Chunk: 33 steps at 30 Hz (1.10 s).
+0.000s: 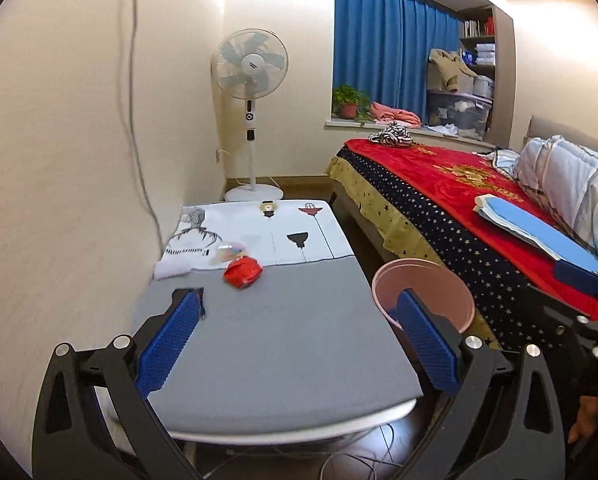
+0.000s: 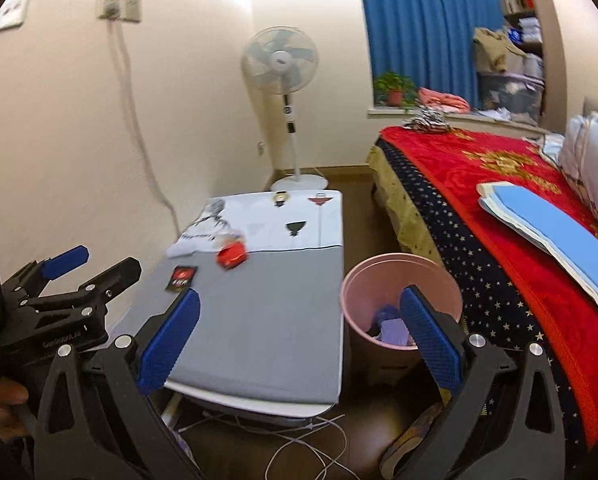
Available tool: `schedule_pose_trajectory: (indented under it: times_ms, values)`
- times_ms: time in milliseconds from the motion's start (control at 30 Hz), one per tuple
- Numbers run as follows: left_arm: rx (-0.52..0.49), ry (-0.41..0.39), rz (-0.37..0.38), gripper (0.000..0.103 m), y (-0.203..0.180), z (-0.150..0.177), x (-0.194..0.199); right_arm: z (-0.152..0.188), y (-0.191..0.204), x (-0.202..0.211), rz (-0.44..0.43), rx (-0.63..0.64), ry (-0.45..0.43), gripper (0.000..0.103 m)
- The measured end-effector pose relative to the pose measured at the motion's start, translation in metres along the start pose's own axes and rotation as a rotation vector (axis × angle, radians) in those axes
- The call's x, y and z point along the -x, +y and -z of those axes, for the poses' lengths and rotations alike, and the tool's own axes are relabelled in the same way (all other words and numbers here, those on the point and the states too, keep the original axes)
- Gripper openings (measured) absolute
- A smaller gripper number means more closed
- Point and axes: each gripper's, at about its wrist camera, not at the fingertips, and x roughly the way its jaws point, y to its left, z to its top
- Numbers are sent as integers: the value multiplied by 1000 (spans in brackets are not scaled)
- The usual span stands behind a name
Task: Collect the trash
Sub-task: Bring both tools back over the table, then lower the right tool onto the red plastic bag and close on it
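Observation:
A crumpled red wrapper [image 1: 243,273] lies on the low table [image 1: 283,344], with a clear plastic wrapper [image 1: 229,251] just behind it. A small black packet [image 2: 182,277] lies on the grey cloth nearer the wall. A pink bin [image 1: 423,294] stands on the floor between table and bed, holding purple scraps [image 2: 391,326]. My left gripper [image 1: 299,322] is open and empty above the table's near half. My right gripper [image 2: 299,320] is open and empty, above the table's right edge and the bin [image 2: 399,284]. The left gripper also shows in the right wrist view [image 2: 91,266].
A bed with a red blanket [image 1: 459,200] and blue folders [image 2: 551,224] lies to the right. A standing fan [image 1: 251,80] is at the far wall. White cables [image 2: 319,440] trail on the floor under the table. A white printed cloth [image 1: 267,232] covers the table's far half.

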Motion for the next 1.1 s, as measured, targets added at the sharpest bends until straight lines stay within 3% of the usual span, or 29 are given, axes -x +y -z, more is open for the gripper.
schedule_pose_trajectory:
  times_ms: [533, 1100]
  values:
    - [95, -38, -37, 96, 29, 14, 40, 5, 45, 30, -26, 90, -38, 98]
    - [101, -32, -78, 96, 41, 3, 7, -5, 34, -8, -9, 72, -8, 98]
